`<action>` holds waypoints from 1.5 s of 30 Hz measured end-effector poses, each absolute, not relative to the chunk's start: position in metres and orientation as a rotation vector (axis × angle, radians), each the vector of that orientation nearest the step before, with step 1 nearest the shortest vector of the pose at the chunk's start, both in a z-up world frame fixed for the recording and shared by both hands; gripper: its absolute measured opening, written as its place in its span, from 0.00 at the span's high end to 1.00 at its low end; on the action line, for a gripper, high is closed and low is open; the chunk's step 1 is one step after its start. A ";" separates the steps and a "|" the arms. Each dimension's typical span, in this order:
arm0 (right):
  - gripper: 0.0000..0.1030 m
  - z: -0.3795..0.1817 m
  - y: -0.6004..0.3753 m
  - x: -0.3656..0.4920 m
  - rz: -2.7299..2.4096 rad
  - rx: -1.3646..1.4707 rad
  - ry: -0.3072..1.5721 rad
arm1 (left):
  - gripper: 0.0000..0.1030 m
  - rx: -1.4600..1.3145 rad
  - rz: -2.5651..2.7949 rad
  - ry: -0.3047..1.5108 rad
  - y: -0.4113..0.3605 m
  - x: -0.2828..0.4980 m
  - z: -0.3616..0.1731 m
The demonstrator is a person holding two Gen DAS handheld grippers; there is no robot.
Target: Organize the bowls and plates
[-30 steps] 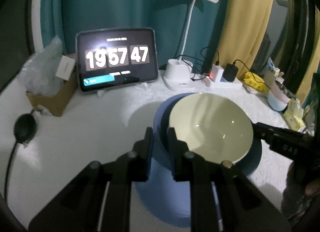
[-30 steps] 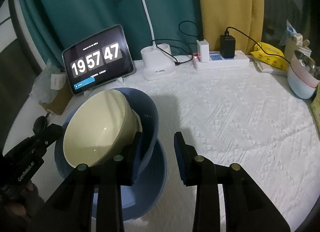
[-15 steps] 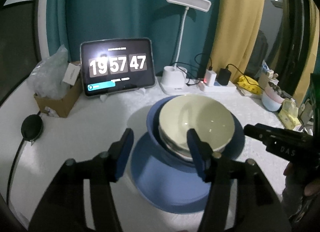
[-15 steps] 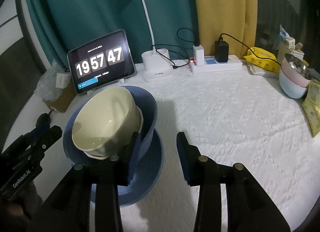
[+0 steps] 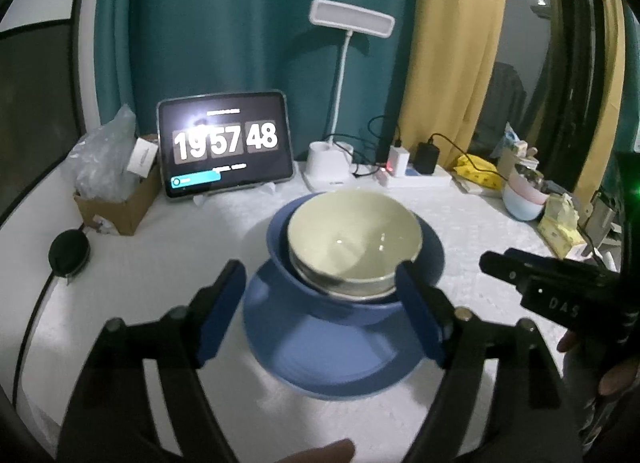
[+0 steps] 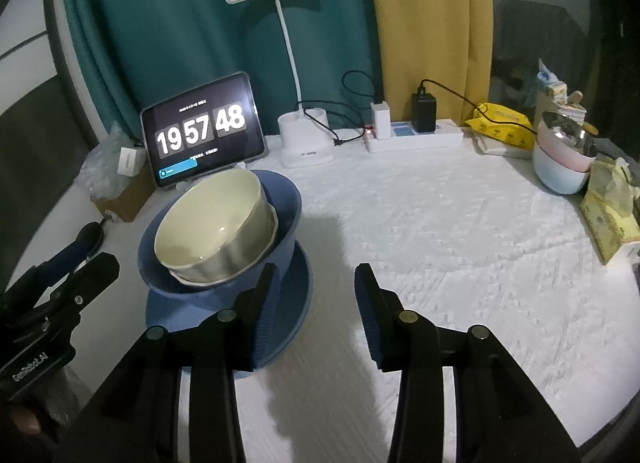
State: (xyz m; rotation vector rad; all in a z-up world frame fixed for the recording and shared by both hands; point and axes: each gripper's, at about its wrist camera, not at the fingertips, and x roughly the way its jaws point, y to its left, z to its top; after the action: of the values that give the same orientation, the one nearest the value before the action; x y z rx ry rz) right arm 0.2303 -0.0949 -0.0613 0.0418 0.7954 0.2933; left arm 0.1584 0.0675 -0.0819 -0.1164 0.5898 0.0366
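Bowls: cream bowl (image 5: 354, 239) nests tilted in blue bowl (image 6: 288, 203) on blue plate (image 5: 332, 359); both grippers' fingers (image 5: 222, 313) spread, empty.

A small bowl (image 5: 354, 239) sits in a larger bowl (image 5: 280, 259), which stands on a plate (image 5: 336, 355) on the bench (image 6: 460, 231). Behind them stand a tablet (image 5: 224, 149) and a desk lamp (image 5: 330, 171).

White quilted table (image 6: 460, 231), carrying a blue plate (image 6: 288, 315) at front left, a tablet clock (image 6: 202, 129), lamp base (image 6: 304, 139) and power strip (image 6: 416, 137) along the back, a cardboard box (image 5: 120, 203) and black round pouch (image 5: 69, 253) at left, stacked pastel bowls (image 6: 560, 167) and yellow packets (image 6: 504, 121) at right.
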 end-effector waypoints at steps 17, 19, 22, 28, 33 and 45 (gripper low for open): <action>0.52 -0.032 -0.126 0.183 0.232 -0.010 0.676 | 0.12 -0.107 0.007 0.534 0.033 0.128 -0.057; 0.50 -0.027 -0.129 0.178 0.221 -0.020 0.656 | 0.12 -0.106 -0.001 0.524 0.030 0.124 -0.053; 0.50 -0.020 -0.134 0.170 0.210 -0.023 0.633 | 0.12 -0.099 -0.010 0.510 0.026 0.118 -0.047; 0.49 -0.005 -0.140 0.155 0.190 -0.033 0.589 | 0.12 -0.086 -0.014 0.478 0.019 0.105 -0.036; 0.40 0.005 -0.142 0.144 0.179 -0.047 0.552 | 0.12 -0.058 -0.020 0.448 0.011 0.095 -0.026; 0.37 0.028 -0.155 0.123 0.158 -0.037 0.485 | 0.12 -0.046 -0.013 0.374 0.004 0.078 -0.004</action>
State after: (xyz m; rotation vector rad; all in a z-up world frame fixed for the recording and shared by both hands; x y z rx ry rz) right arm 0.1225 -0.1555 0.0282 -0.0371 0.4852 0.1580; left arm 0.0778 0.0043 -0.0043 -0.0465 0.3743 -0.0127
